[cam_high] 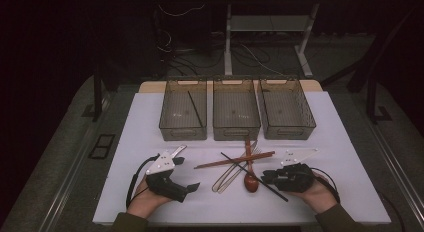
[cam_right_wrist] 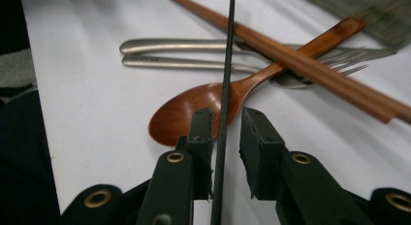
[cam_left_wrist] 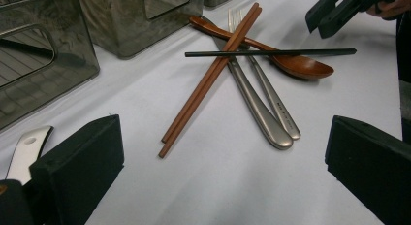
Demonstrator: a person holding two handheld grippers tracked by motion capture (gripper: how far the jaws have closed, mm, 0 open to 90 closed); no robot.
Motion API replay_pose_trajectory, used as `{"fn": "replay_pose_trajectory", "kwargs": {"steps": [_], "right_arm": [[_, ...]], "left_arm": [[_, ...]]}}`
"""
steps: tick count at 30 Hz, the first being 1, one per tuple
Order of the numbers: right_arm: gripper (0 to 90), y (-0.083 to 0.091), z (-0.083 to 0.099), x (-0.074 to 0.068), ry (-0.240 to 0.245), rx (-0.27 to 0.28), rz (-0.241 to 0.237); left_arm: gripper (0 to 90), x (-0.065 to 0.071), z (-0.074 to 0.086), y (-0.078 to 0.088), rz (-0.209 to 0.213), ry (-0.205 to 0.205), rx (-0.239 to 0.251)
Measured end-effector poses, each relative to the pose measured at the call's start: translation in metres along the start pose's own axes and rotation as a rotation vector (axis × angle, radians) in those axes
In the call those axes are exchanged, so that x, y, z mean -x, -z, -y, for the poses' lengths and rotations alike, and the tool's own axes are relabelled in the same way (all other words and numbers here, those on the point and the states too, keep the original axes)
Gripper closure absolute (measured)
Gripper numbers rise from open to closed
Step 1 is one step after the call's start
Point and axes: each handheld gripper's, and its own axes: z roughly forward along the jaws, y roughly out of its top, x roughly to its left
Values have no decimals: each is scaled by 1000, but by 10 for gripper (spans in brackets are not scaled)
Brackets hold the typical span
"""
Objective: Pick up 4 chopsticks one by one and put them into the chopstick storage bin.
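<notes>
A black chopstick [cam_high: 235, 163] [cam_left_wrist: 271, 53] [cam_right_wrist: 228, 50] lies slantwise over a wooden spoon [cam_high: 251, 182] [cam_right_wrist: 189, 108], a pair of brown chopsticks [cam_high: 232, 161] [cam_left_wrist: 208, 79] and a metal fork and spoon [cam_high: 227, 179] [cam_left_wrist: 261, 108]. My right gripper [cam_high: 265, 176] [cam_right_wrist: 228, 123] is low over the spoon's bowl. Its jaws straddle the black chopstick, narrowly parted, with a gap still showing on one side. My left gripper [cam_high: 186, 174] [cam_left_wrist: 223, 157] rests to the left of the pile, open wide with nothing between its jaws.
Three grey mesh bins [cam_high: 183, 109] [cam_high: 236, 109] [cam_high: 286, 109] stand in a row behind the cutlery; the left one holds another black chopstick [cam_high: 196, 109]. The white table [cam_high: 140, 142] has bare room at both sides and along its front edge.
</notes>
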Motion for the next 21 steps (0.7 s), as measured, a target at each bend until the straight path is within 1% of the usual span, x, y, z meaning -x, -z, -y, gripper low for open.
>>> {"fn": "replay_pose_trajectory", "kwargs": {"steps": [3, 7, 9, 12, 16, 19, 21], "right_arm": [[747, -6, 1, -2, 13, -30, 2], [754, -10, 2, -4, 17, -53, 9], [756, -12, 3, -4, 27, -66, 14], [763, -14, 4, -4, 25, -81, 18], [770, -16, 5, -3, 37, -96, 23], [781, -18, 6, -3, 33, -107, 25], [791, -18, 6, -3, 35, -106, 27]], "left_arm": [[0, 0, 0, 0, 0, -1, -1], [0, 0, 0, 0, 0, -1, -1], [0, 0, 0, 0, 0, 1, -2], [0, 0, 0, 0, 0, -1, -1], [0, 0, 0, 0, 0, 2, -2], [0, 0, 0, -1, 2, -1, 1], [0, 1, 0, -1, 1, -1, 2]]}}
